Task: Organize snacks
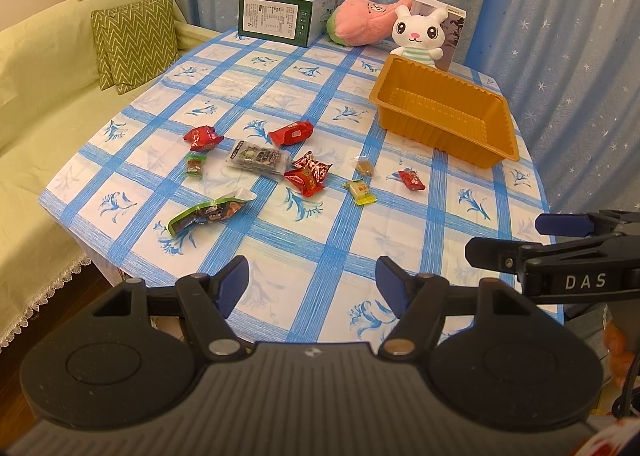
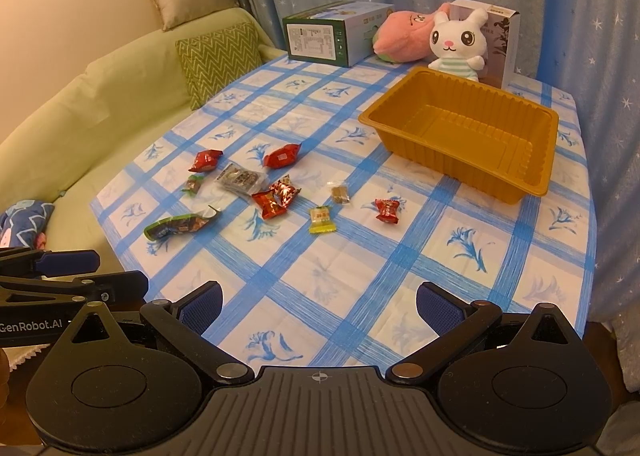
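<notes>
Nine wrapped snacks (image 2: 276, 191) lie scattered ahead of both grippers, none yet in the orange tray (image 2: 460, 135) ahead-right, so sorting looks unstarted; left gripper (image 1: 312, 286) and right gripper (image 2: 319, 308) hover with jaws spread, empty, and next must reach forward for the nearest packet.

Wrapped snacks (image 2: 276, 197) scattered flat on checked tablecloth; orange tray (image 2: 516, 191) upright, empty, well apart to right.

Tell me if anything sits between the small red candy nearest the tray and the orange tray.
Nothing visible does. Only bare tablecloth lies between the small red candy and the empty orange tray. The other snacks lie to its left.
</notes>
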